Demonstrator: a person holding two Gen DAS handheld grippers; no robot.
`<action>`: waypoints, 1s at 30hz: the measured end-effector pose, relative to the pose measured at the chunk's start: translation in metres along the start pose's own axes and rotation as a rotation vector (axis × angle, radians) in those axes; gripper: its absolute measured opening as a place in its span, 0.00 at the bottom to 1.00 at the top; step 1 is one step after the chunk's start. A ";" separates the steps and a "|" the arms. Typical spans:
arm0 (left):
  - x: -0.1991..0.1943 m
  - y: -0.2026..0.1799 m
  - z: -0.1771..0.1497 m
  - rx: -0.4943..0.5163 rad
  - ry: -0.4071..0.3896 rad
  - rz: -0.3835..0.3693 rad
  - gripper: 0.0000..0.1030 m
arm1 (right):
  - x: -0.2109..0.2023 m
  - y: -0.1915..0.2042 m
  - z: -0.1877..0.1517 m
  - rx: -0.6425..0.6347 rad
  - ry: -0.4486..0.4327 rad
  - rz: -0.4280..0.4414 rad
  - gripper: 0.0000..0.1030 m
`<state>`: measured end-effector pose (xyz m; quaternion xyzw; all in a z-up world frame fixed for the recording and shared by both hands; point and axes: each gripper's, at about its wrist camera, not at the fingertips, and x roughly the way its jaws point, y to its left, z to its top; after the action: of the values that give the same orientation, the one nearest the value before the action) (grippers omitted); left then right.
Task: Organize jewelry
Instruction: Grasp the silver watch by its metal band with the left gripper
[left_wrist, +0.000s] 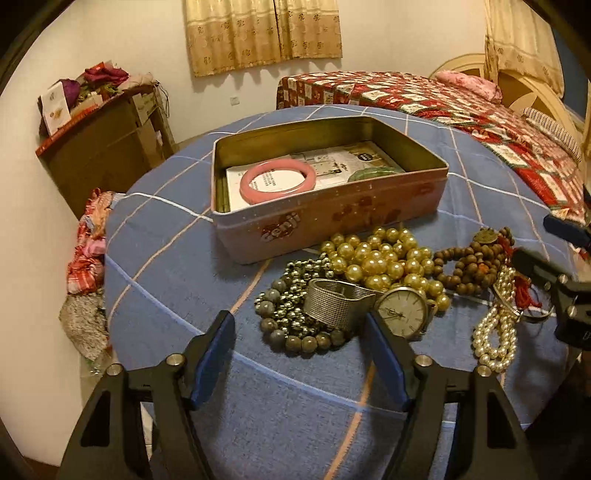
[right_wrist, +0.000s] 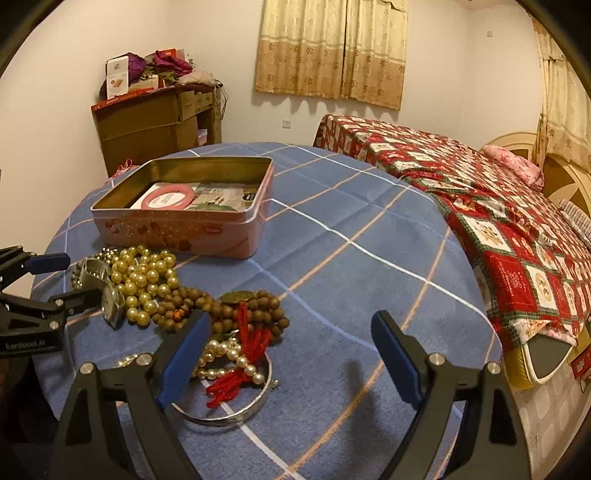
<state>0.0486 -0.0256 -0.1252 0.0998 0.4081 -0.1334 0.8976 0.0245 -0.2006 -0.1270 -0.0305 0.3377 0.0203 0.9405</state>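
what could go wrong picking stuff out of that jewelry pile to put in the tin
The watch lies tangled among the gold pearl strand and the dark bead strand, so lifting it with the open left gripper may drag neighbours along. The red tassel drapes over the white pearls and silver bangle, and could snag. Strands may spill past the tin rim.

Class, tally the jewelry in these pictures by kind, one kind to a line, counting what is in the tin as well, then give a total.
Bead strands on the cloth: 5 (grey beads, small metal beads, gold pearls, wooden beads, white pearls)
Bangles: 3 (pink bangle, green bangle, silver bangle)
Watches: 1 (watch)
Total: 9
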 end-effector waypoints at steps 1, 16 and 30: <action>0.000 -0.001 0.001 0.006 -0.002 -0.001 0.61 | 0.000 0.001 -0.001 -0.004 0.001 0.000 0.88; -0.002 -0.003 0.015 0.028 -0.056 -0.065 0.27 | 0.002 0.006 -0.003 -0.003 0.004 0.007 0.88; -0.041 0.013 0.027 -0.029 -0.150 -0.125 0.17 | -0.001 -0.013 0.003 0.046 -0.016 -0.007 0.88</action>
<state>0.0462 -0.0145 -0.0757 0.0507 0.3468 -0.1901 0.9171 0.0265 -0.2138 -0.1241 -0.0100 0.3304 0.0097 0.9437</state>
